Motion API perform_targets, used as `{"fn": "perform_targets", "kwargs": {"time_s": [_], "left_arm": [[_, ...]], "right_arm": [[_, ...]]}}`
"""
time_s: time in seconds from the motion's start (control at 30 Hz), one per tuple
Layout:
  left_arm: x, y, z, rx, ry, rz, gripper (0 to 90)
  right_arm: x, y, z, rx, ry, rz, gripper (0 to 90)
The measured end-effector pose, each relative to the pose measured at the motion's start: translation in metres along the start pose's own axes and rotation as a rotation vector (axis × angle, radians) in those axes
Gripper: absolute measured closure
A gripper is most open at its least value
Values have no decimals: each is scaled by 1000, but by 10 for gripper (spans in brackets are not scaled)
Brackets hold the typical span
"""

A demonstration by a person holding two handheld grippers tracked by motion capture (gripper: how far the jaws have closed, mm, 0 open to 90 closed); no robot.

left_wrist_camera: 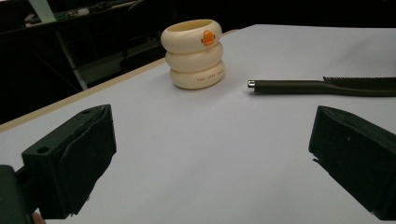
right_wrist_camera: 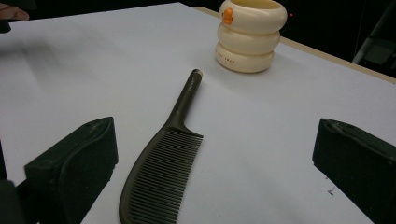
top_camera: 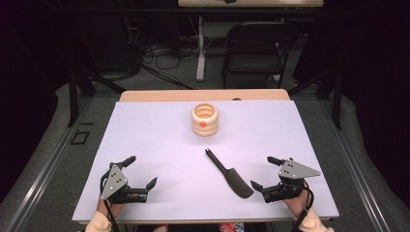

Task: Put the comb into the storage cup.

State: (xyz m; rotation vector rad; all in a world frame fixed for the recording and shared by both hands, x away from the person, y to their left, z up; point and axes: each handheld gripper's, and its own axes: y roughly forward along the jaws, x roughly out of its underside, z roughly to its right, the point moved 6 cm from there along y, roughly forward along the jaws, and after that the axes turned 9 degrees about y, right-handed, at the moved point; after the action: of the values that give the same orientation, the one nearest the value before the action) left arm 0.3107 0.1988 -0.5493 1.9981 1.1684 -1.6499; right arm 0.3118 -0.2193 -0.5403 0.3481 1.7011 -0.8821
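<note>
A black comb (top_camera: 231, 174) lies flat on the white table (top_camera: 159, 140), handle toward the far side, teeth end near the front. In the right gripper view the comb (right_wrist_camera: 163, 163) lies between and ahead of the jaws. A cream ribbed cup (top_camera: 205, 119) with an orange mark stands upright at the table's far middle; it also appears as the cup (left_wrist_camera: 193, 53) and the cup (right_wrist_camera: 249, 35). My left gripper (top_camera: 141, 171) rests open at the front left, nothing between its jaws. Just right of the comb, my right gripper (top_camera: 265, 172) is open at the front right.
A wooden strip (top_camera: 203, 95) edges the table's far side. Beyond it stand a folding chair (top_camera: 254, 46) and a desk leg (top_camera: 200, 48) with cables on the floor. Dark stands flank both sides of the table.
</note>
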Motion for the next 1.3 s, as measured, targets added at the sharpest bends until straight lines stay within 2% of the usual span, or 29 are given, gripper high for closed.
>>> {"fn": "perform_targets", "kwargs": {"time_s": [0.6,0.77,1.3], "left_arm": [[0,2,0,2,4,-4,11],[0,5,1,13,11,-7,10],[1,5,1,13,4,-16,7]], "right_arm": [[1,9,3,26,11,-39,0],[0,18,2,48,9,-66,0],[-9,45,-4,45,-5,-108,0]]}}
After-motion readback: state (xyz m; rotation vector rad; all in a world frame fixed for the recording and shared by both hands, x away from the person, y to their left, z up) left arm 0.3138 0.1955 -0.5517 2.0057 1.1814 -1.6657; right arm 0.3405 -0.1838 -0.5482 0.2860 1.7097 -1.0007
